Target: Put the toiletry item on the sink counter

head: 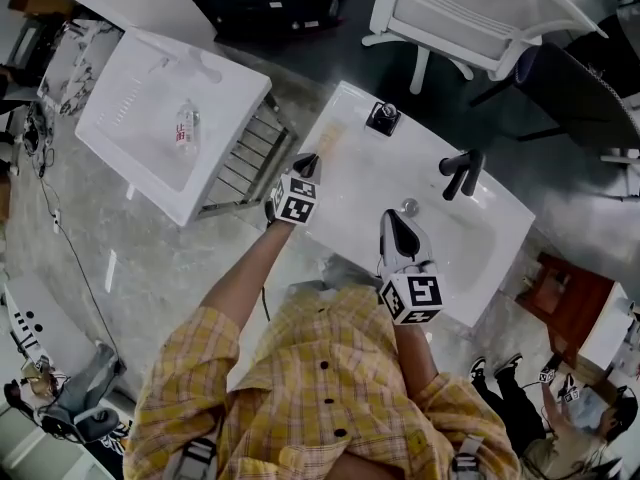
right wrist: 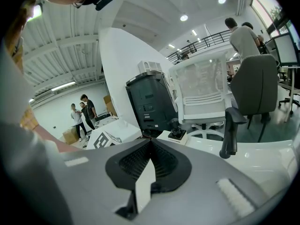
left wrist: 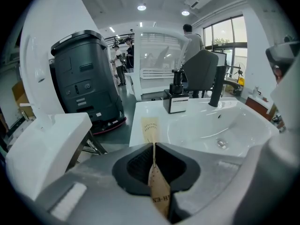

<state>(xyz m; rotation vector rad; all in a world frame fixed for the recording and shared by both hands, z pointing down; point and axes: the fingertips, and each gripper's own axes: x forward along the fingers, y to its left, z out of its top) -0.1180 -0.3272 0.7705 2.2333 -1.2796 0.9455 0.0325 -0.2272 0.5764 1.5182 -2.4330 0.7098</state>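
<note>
Pinching the one paper toiletry packet (left wrist: 151, 128), its end jutting past the jaws: left gripper (left wrist: 153, 145). Right gripper (right wrist: 151, 141): jaws pressed together, empty.

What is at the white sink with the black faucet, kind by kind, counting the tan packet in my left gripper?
Black metal faucet: 1
Black dispenser on a white base: 1
Round metal drain: 1
Tan paper packet, pinched in the left gripper: 1
Total: 4
</note>
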